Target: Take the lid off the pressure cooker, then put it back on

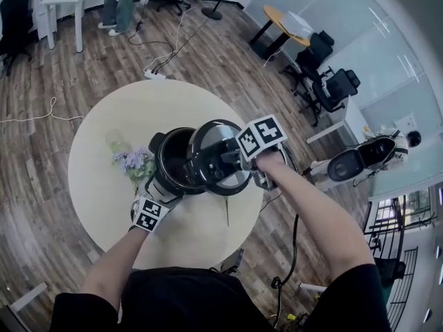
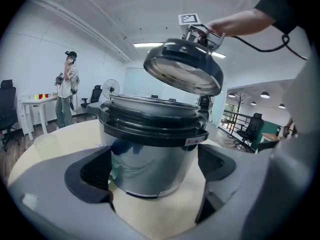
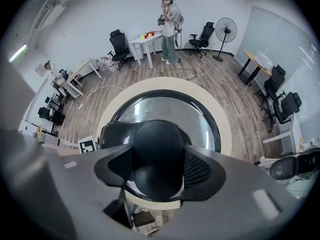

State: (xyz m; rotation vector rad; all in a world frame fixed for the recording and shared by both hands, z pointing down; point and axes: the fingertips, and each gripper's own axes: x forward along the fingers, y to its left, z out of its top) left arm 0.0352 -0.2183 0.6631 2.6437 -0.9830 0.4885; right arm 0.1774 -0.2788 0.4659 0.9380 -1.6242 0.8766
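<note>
One cooker (image 1: pixel 173 163) stands open on the round surface (image 1: pixel 97 185), and one lid (image 1: pixel 214 151) is held above its right edge. At the left tool (image 2: pixel 155 189), the jaws are seen apart with the cooker body between them, and the lid is tilted, underside down-left. The right tool (image 3: pixel 159 166) is clamped on the lid's knob (image 3: pixel 159 139).

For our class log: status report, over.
Right gripper shut on lid knob; lid held tilted above cooker. Left gripper open at cooker. Nothing blocking.

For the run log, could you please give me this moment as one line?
step: lid off | right gripper: shut on knob, lid tilted above cooker | left gripper: jaws open by cooker
</note>
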